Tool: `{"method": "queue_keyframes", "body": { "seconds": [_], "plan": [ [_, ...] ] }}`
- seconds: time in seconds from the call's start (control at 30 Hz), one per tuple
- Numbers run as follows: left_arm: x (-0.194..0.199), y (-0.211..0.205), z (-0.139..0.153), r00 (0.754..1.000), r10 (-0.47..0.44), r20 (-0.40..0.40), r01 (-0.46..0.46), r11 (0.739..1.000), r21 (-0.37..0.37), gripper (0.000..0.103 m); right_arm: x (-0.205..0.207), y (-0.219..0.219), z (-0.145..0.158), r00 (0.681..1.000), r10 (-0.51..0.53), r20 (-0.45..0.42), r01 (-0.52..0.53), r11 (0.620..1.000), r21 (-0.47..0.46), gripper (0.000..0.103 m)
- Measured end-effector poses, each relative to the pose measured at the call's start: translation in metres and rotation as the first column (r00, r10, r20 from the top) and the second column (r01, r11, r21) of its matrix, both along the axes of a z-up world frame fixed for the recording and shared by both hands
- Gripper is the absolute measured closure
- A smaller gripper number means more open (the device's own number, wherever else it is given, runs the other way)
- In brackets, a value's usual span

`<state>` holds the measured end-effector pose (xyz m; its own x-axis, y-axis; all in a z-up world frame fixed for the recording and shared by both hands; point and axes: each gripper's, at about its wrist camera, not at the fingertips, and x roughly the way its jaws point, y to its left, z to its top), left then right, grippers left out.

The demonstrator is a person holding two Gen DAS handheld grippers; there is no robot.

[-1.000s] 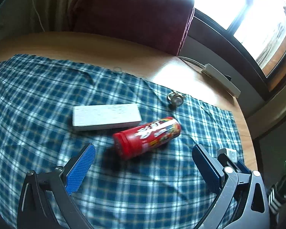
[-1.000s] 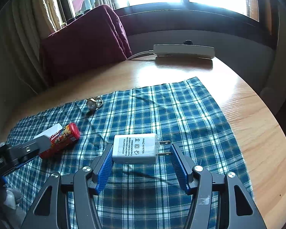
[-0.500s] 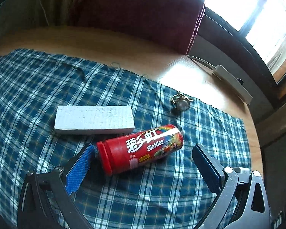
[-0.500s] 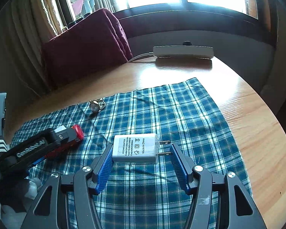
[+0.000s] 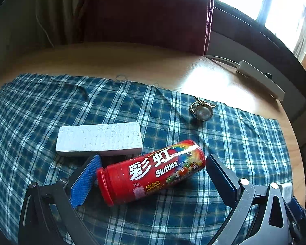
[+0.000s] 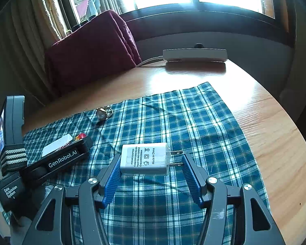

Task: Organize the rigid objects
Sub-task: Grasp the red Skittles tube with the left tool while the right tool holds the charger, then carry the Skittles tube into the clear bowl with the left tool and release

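Note:
A red Skittles can [image 5: 151,175] lies on its side on the blue plaid cloth [image 5: 51,106]. My left gripper [image 5: 153,159] is open and straddles it, lid end near the left pad [image 5: 85,179]. Just behind the can lies a white foam block [image 5: 100,138]. A small gold ring with a round stone [image 5: 202,112] rests farther right. My right gripper [image 6: 151,159] is shut on a white power adapter [image 6: 145,159], body against one pad and prongs against the other, low over the cloth [image 6: 193,122]. In the right wrist view a left gripper finger [image 6: 63,157] hides most of the can.
A maroon cushion [image 5: 144,14] stands at the back of the wooden table [image 5: 91,59]. A white power strip [image 6: 193,54] with its cable lies by the window wall. The table's edge curves close on the right [image 6: 285,153]. The ring [image 6: 102,112] lies near the cloth's far edge.
My left gripper has moved forward and down, so the can now lies between its open fingers. The right gripper has stayed put with the adapter.

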<state>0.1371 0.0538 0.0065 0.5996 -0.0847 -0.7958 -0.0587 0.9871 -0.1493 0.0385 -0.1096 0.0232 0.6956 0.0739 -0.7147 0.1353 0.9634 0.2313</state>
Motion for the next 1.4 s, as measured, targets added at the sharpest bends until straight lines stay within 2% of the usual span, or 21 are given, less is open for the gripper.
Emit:
{"method": "queue_keyframes", "body": {
  "seconds": [0.1, 0.17, 0.4, 0.7, 1.03, 1.4],
  "plan": [
    [0.003, 0.001, 0.000, 1.000, -0.008, 0.003, 0.008, 1.000, -0.017, 0.003, 0.001, 0.001, -0.001, 1.000, 0.003, -0.004, -0.003, 1.000, -0.003, 0.042],
    [0.003, 0.004, 0.000, 1.000, -0.009, 0.009, 0.009, 1.000, -0.021, 0.008, 0.001, 0.003, -0.002, 1.000, 0.008, -0.007, -0.008, 1.000, -0.006, 0.042],
    [-0.011, 0.017, 0.003, 0.999, -0.030, 0.031, 0.031, 0.999, -0.033, 0.008, 0.001, 0.008, -0.004, 1.000, 0.019, -0.008, -0.019, 1.000, -0.016, 0.042],
    [-0.044, 0.020, 0.019, 0.992, -0.072, 0.107, 0.071, 0.997, 0.013, 0.008, -0.001, 0.017, -0.006, 0.999, 0.042, 0.000, -0.042, 0.999, -0.023, 0.042],
    [-0.080, 0.037, 0.043, 0.973, -0.095, 0.211, 0.076, 0.992, 0.097, 0.008, -0.002, 0.022, -0.006, 0.999, 0.052, 0.014, -0.051, 0.998, -0.042, 0.041],
    [-0.099, 0.056, 0.051, 0.962, -0.084, 0.259, 0.058, 0.992, 0.109, 0.008, -0.004, 0.023, -0.006, 0.999, 0.020, 0.025, -0.019, 0.998, -0.059, 0.041]
  ]
}}
